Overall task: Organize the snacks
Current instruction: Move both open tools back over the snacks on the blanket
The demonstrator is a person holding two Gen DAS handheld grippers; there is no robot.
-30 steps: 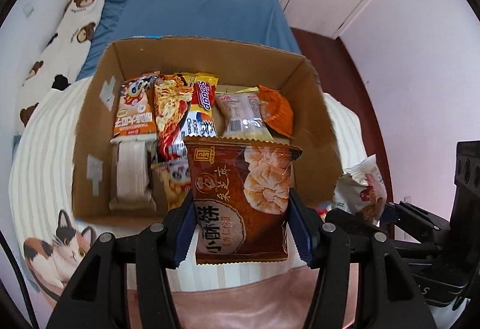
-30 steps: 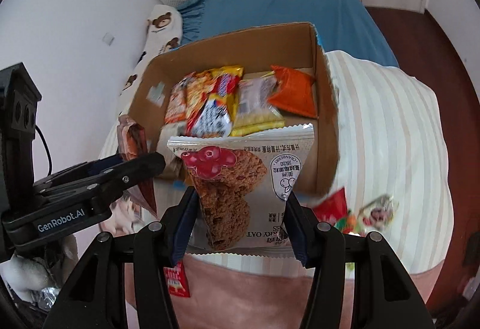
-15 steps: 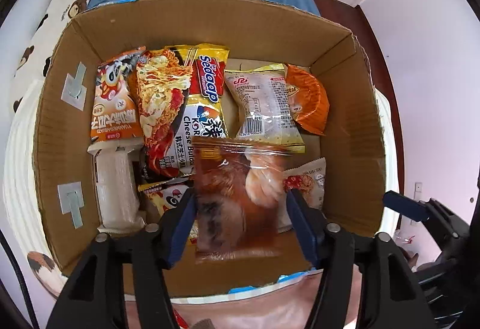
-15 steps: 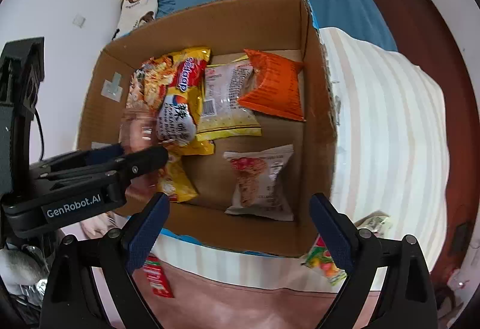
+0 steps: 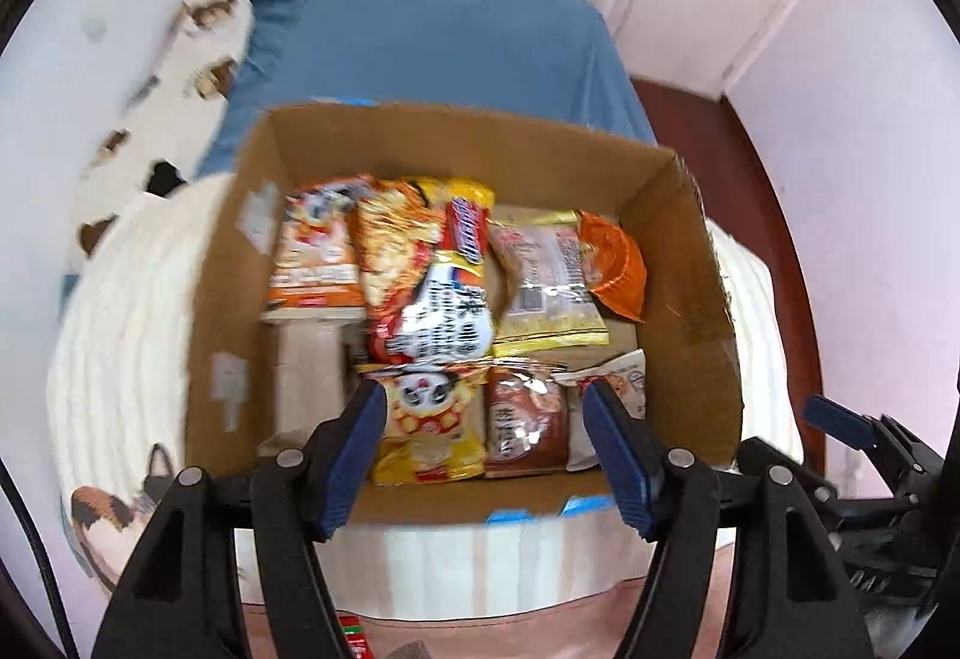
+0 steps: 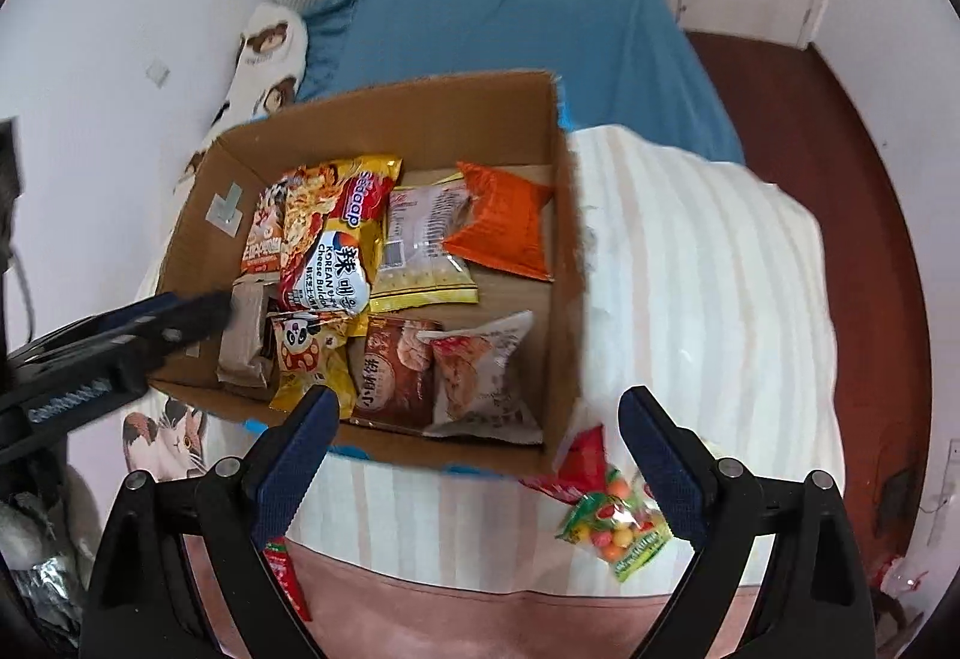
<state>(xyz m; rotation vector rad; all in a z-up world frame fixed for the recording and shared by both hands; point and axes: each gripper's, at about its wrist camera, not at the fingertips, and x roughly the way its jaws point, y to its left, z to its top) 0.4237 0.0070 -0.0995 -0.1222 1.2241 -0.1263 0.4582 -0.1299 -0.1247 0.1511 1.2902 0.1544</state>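
Observation:
A cardboard box (image 5: pixel 678 299) (image 6: pixel 564 239) sits on the striped blanket with several snack packets lying flat inside. The brown biscuit packet (image 5: pixel 525 422) (image 6: pixel 396 371) lies at the box's near side, beside a white oat-cookie packet (image 5: pixel 618 377) (image 6: pixel 486 371) and a yellow panda packet (image 5: pixel 429 419). My left gripper (image 5: pixel 483 407) hovers over the near edge, its jaws opening with nothing gripped. My right gripper (image 6: pixel 477 407) stands wide open above the near right corner, empty. Each gripper shows in the other's view: the left gripper (image 6: pixel 168 317) and the right gripper (image 5: pixel 840 419).
Loose on the blanket by the box's near right corner lie a red packet (image 6: pixel 585 461) and a fruit-candy bag (image 6: pixel 612 527). A red sachet (image 6: pixel 285 569) lies near the pink edge. Behind are a blue sheet (image 6: pixel 540 29), a bear pillow (image 6: pixel 270 53) and wood floor (image 6: pixel 840 149).
Both grippers let go: the brown packet and the oat-cookie packet left the jaws and now lie in the box. Both jaws opened, the right one wide, and the views pulled back.

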